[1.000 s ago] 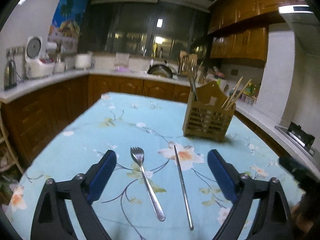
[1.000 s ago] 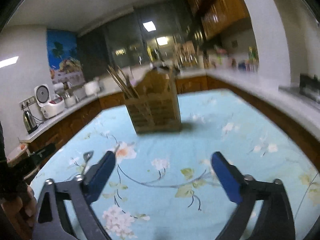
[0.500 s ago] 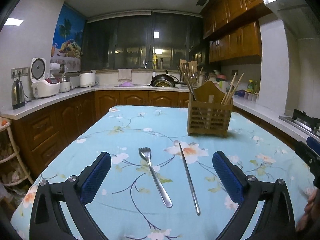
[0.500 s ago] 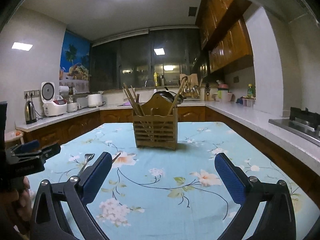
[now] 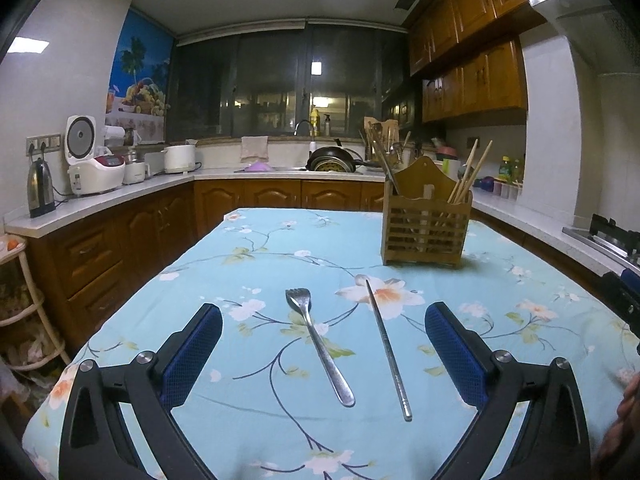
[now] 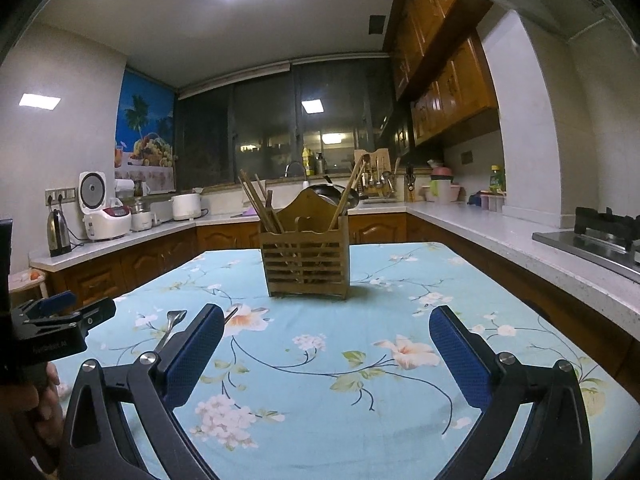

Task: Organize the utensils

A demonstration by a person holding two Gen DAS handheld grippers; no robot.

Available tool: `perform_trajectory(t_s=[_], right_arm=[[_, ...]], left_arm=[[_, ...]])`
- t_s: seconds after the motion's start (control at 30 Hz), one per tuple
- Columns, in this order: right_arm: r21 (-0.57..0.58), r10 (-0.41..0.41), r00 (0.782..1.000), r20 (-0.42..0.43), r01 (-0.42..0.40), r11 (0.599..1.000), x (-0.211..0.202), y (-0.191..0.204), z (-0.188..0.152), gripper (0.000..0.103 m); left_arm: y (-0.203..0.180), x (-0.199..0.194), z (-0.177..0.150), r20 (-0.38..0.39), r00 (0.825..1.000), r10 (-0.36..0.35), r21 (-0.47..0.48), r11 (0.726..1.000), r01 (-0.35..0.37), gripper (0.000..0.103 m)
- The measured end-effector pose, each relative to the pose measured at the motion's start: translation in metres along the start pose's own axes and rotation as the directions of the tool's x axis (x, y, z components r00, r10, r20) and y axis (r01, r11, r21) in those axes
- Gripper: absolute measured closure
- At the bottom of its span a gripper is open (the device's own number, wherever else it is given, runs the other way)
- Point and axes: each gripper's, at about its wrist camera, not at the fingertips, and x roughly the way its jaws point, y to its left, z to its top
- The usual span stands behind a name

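Left gripper point(image 5: 323, 344): fingers spread wide, empty, hovering above the near end of the table point(image 5: 248, 248). Right gripper point(image 6: 325, 348): fingers likewise wide apart, empty, facing the table's middle.

Between the left gripper's fingers, flat on the floral cloth, lie a fork point(image 5: 318, 342) and, just to its right, a long thin metal utensil point(image 5: 386, 350), possibly a chopstick or slim spoon; its far tip is too small to tell. The two lie near each other and do not touch, handles toward the near edge.

Farther on, toward the far right part of the table, stands a wooden holder point(image 5: 426, 224), upright, with chopsticks already in it.

Judgement: the task is at its start; no utensil has been lifted. The next move calls for lowering the left gripper over one handle, closing on it, then carrying it to the holder.

Against the earlier frames, both views have levelled and steadied; fork and metal utensil are unmoved.
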Motion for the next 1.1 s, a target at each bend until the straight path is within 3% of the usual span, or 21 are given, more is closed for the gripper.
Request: perform_trajectory(t_s=[1.1], right_arm=[[-0.004,0.026,1.000,0.011,-0.026,1.000,-0.0038,0.0028,0.0043,0.000]], left_arm=[[-0.0040,-0.0020,-0.0023,0.009,0.999,0.031,0.044,0.999,-0.032,0.001]])
